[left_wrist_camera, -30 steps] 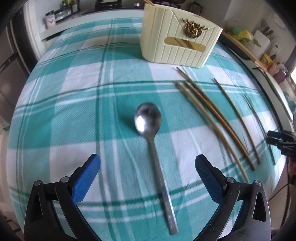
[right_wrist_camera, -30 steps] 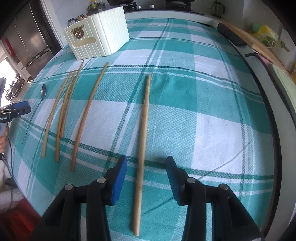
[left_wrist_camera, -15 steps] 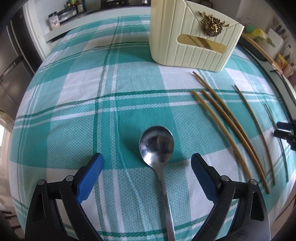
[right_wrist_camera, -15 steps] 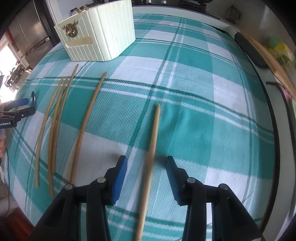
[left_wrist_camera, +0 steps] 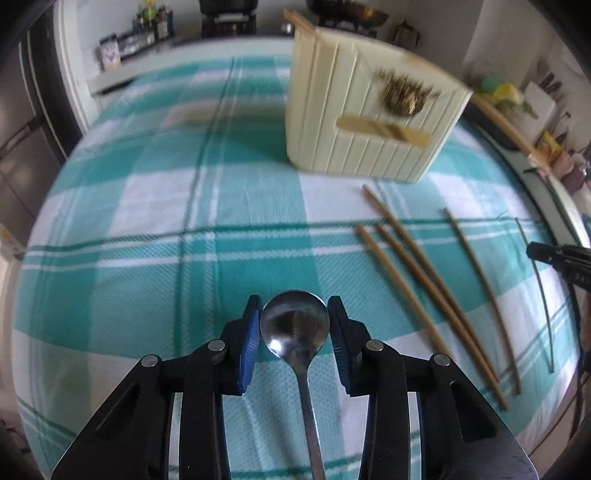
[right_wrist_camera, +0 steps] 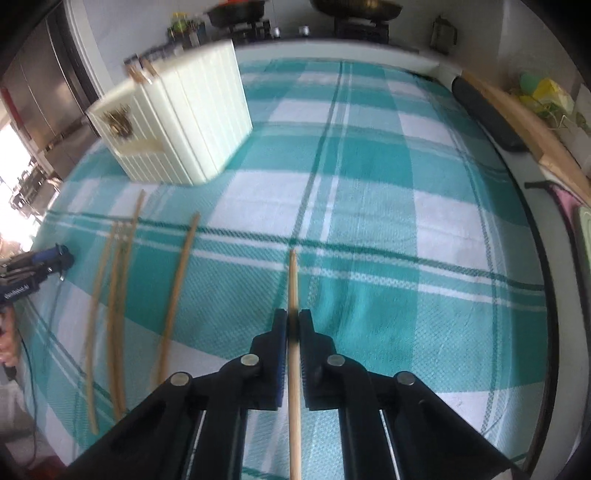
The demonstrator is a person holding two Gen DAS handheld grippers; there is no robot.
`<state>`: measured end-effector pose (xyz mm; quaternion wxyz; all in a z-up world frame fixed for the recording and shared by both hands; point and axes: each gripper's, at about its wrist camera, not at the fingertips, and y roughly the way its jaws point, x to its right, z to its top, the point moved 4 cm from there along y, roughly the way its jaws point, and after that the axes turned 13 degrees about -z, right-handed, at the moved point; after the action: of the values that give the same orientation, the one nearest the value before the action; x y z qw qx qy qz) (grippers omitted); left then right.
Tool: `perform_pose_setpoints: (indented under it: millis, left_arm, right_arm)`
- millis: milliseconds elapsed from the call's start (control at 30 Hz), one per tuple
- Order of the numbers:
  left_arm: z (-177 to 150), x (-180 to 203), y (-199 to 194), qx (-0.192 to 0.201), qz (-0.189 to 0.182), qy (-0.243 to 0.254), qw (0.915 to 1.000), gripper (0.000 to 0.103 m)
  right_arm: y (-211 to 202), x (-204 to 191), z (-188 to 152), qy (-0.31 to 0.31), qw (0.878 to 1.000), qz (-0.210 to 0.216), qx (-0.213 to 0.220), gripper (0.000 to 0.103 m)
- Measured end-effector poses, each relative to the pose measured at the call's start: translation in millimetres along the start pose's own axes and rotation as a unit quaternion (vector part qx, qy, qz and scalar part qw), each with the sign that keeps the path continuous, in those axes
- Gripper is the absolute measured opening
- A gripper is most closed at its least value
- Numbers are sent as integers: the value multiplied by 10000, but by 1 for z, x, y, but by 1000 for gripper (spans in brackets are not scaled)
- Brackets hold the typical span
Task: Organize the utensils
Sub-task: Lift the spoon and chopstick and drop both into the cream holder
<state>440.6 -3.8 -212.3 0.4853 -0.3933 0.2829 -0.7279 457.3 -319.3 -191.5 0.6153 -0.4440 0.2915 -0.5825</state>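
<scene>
A metal spoon (left_wrist_camera: pixel 295 328) lies on the checked tablecloth (left_wrist_camera: pixel 155 206) close in front of me, bowl pointing away, handle running back under my left tongs (left_wrist_camera: pixel 294 325). Their jaws have just been closing and now sit narrow, the blue pads (left_wrist_camera: pixel 248 343) hugging both sides of the bowl; they seem to touch it, and I judge the grip is only just made.

My right tongs (right_wrist_camera: pixel 293 332) have also just been closing and are clamped on a single wooden chopstick (right_wrist_camera: pixel 293 280), whose tip sticks out ahead over the cloth.

Four more chopsticks (left_wrist_camera: pixel 424 280) lie loose in a rough row between my two hands, near each other and well apart from the spoon.

Beyond them stands the cream ribbed holder (left_wrist_camera: pixel 369 122), upright near the far side of the worktop, with a few stick ends (left_wrist_camera: pixel 299 20) already poking from its top. So I judge the job is early: two items are gripped but not delivered, four wait.

The cloth between me and the holder is bare on both sides, giving open room to carry things across. On the right, the worktop edge (right_wrist_camera: pixel 543 258) curves past a long wooden board (right_wrist_camera: pixel 524 122) and clutter, so I should keep inward there.
</scene>
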Motion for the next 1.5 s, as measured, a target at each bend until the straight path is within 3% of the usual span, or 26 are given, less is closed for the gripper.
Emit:
perform_pose_setpoints:
  millis: [300, 467, 733, 967, 1200, 1333, 1500]
  left_arm:
    - [1, 26, -83, 738, -365, 247, 9963, 36]
    - [1, 34, -111, 980, -498, 338, 9934, 36]
    - [11, 37, -133, 1178, -651, 299, 9905, 36]
    - [33, 36, -140, 1117, -820, 263, 9900, 36]
    - [95, 47, -185, 1581, -1081, 332, 9809, 36]
    - [144, 55, -207, 2027, -1010, 411, 9732, 36]
    - [203, 57, -202, 2554, -916, 231, 9622, 36]
  right_arm:
    - [-122, -9, 1, -236, 9914, 63, 1288, 7]
    - [-166, -11, -5, -202, 9843, 71, 1752, 7]
    - [-196, -17, 3, -89, 9750, 104, 2218, 6]
    - [-200, -21, 34, -140, 9734, 193, 2280, 6]
    - [-214, -27, 82, -206, 9652, 155, 2601, 6]
    - [-231, -28, 118, -74, 9527, 221, 3030, 6]
    - [-243, -36, 163, 155, 9316, 367, 3614, 6]
